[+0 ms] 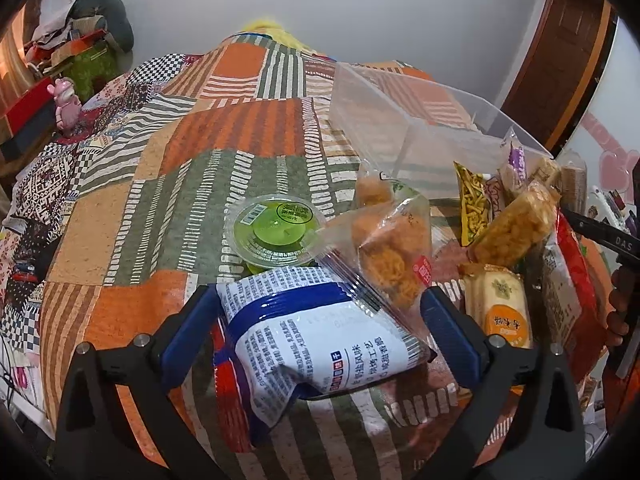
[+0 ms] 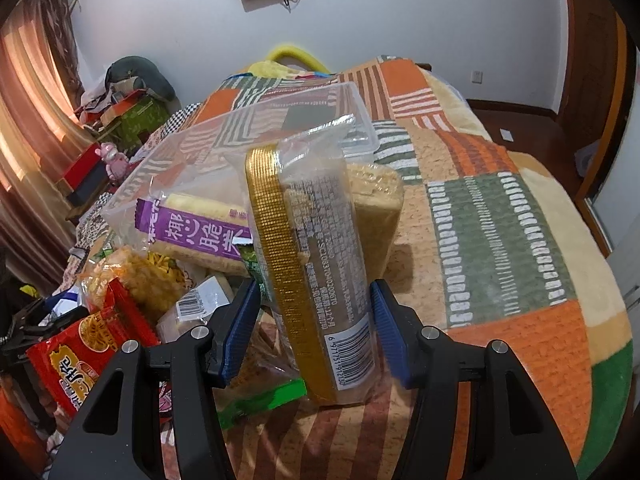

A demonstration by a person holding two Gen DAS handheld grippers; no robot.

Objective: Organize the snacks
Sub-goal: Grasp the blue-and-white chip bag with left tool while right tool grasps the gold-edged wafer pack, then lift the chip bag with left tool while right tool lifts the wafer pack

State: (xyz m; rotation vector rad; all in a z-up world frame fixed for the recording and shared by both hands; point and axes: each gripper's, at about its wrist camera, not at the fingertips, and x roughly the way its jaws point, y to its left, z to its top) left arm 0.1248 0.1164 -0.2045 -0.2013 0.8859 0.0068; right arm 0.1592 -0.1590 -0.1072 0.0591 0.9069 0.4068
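My left gripper (image 1: 320,320) has its blue pads on both sides of a white and blue snack bag (image 1: 316,340) and is shut on it above the patchwork blanket. A green lidded cup (image 1: 276,226) and a clear bag of orange crisps (image 1: 388,248) lie just beyond. My right gripper (image 2: 314,330) is shut on a gold-edged clear pack of yellow cake (image 2: 320,264), held upright. Behind it stands a clear plastic bin (image 2: 256,128), also in the left wrist view (image 1: 404,120), with a purple-labelled snack (image 2: 200,236) leaning at its front.
A heap of snack packs lies between the grippers: a red bag (image 2: 92,344), a yellow strips bag (image 1: 476,204), a puffed rice bar (image 1: 512,228), an orange-labelled pack (image 1: 504,312). Everything rests on a bed with a patchwork blanket (image 1: 200,152). Clutter and a pink toy (image 1: 66,100) stand at the left.
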